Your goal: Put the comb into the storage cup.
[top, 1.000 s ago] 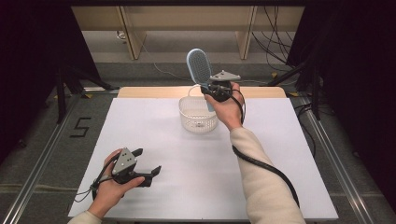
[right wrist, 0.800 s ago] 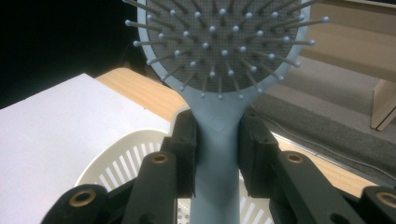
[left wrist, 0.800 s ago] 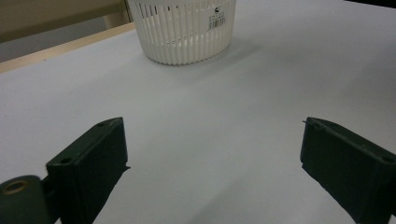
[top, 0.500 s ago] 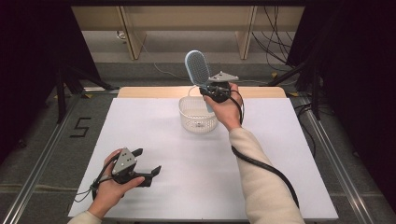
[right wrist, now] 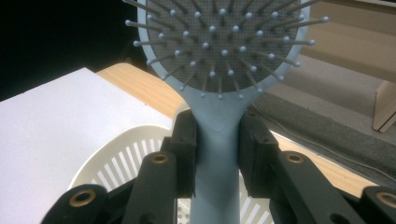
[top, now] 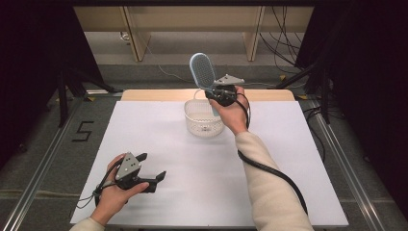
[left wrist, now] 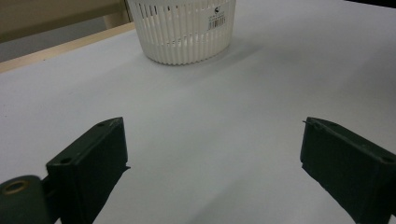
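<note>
The right gripper (top: 219,92) clamped the handle of a pale blue oval plastic hairbrush (top: 202,71), upright above the white slotted plastic basket (top: 204,117). The left gripper (top: 151,172) rested open on the white table (top: 298,159). The narrow grip risked the top-heavy brush tilting and catching the basket rim.

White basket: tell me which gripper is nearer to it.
Right. The right gripper hangs just above the white basket's far rim, shut on the blue hairbrush. The left gripper sits well apart at the table's near left, jaws open.
</note>
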### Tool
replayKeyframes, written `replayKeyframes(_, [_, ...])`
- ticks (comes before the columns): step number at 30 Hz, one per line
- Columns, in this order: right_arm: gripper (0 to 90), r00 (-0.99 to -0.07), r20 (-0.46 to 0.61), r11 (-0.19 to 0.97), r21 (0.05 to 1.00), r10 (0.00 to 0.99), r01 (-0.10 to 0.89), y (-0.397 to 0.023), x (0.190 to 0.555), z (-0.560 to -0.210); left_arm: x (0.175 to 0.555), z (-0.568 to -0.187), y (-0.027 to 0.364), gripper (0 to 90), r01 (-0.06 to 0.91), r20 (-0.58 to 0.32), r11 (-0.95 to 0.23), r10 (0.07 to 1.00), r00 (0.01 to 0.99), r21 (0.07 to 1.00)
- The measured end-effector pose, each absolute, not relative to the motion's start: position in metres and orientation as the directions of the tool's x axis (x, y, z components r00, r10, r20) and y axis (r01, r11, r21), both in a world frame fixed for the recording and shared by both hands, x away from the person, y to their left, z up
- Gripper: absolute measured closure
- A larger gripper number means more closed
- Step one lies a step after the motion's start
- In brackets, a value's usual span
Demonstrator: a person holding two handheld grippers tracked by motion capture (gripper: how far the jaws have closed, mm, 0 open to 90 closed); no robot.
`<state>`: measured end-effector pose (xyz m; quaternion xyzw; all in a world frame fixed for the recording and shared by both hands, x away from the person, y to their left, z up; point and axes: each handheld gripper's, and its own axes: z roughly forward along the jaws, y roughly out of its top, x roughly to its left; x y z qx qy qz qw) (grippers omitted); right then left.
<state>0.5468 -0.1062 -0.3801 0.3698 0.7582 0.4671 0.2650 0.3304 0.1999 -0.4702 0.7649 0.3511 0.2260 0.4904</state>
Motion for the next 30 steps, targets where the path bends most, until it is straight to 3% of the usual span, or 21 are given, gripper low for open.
replayKeyframes(30, [70.3,-0.593,-0.057,0.302,0.897,0.803,0.323,-0.1035,0.5487,-0.3896,0.3305,-0.4702,0.2001,7.0,0.314,0.002,-0.272,0.759,0.651,0.91])
